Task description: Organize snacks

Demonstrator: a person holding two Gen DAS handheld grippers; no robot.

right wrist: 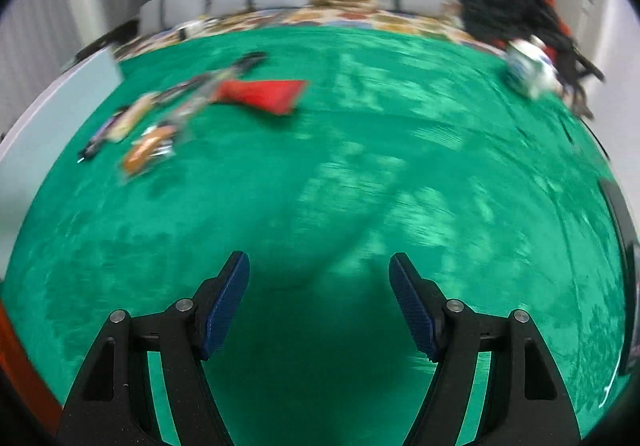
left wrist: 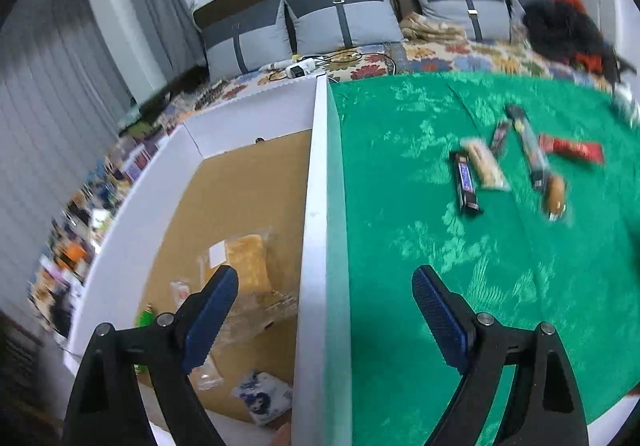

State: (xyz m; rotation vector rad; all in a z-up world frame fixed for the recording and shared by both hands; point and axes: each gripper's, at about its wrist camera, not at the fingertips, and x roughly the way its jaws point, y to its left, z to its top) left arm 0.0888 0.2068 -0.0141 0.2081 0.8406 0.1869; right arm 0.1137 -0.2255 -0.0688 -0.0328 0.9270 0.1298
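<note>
Left claw (left wrist: 324, 282): spread wide and empty, straddling the box's right wall with one finger over the inside and one over the cloth; I judge it hangs there because it is between the box and the loose snacks.
Right claw (right wrist: 319, 278): also spread wide, holding nothing, hovering low above bare cloth, well apart from every snack.
Worktop (left wrist: 400, 246): covered by a green patterned cloth, which makes the small wrappers easy to pick out.
Box (left wrist: 318, 206): white-walled with a brown cardboard floor, standing at the left edge of the cloth; it looks like the collecting place for the snacks.
Snacks already in the box: a clear packet of yellow cake (left wrist: 246, 260) lies near the right wall, with a blue-and-white printed packet (left wrist: 262, 396) nearer the camera; other clear wrappers beside them are too blurred to name.
Snacks left on the cloth: a loose cluster well to the right of the box, so the task seems only part done.
Dark bar with a blue label (left wrist: 466, 180): nearest the box, just beside a pale, clear-wrapped pastry (left wrist: 484, 166).
Small wrapped bun (left wrist: 555, 192): at the near end of a long, dark-ended stick packet (left wrist: 530, 148).
Red packet (left wrist: 572, 150): farthest right of the cluster, lying flat.
Beyond: a sofa with grey cushions (left wrist: 344, 20) and a floral throw.
</note>
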